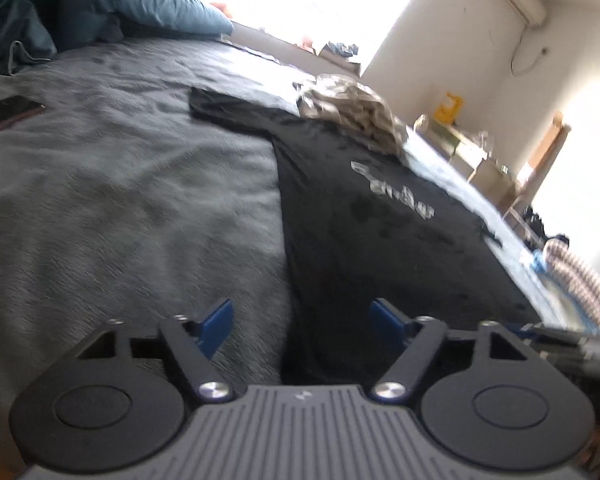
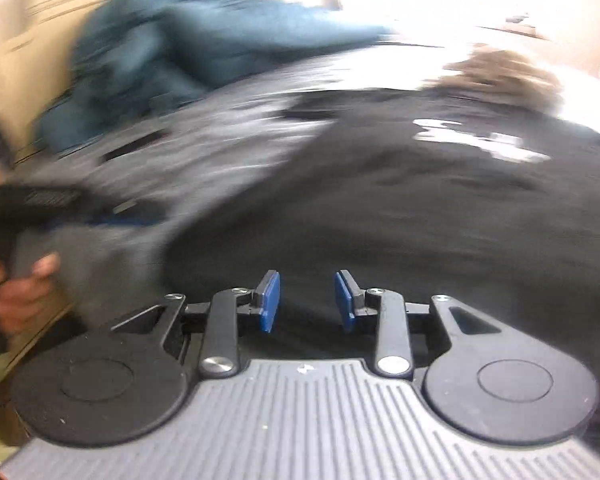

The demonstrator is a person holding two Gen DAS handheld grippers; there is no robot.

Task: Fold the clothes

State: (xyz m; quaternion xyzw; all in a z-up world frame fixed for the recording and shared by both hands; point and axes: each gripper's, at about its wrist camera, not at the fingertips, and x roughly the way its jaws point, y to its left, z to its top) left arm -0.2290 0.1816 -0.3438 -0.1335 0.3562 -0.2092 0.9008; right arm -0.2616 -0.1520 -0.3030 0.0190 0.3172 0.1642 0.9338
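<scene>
One black shirt [image 1: 364,216] lies flat mid-frame on the grey bed [image 1: 120,200]; one beige garment [image 1: 352,108] overlaps its top, one phone [image 1: 8,112] far left. Left tongs [image 1: 302,326] wide, right tongs [image 2: 307,300] narrower, both empty.

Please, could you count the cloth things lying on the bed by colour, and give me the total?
Black: 1, the T-shirt with pale print, spread flat on the grey bedcover.
Beige: 1, the crumpled garment at the T-shirt's far end.
Blue-teal: 1, the bunched duvet at the head of the bed.
Total: 3
</scene>
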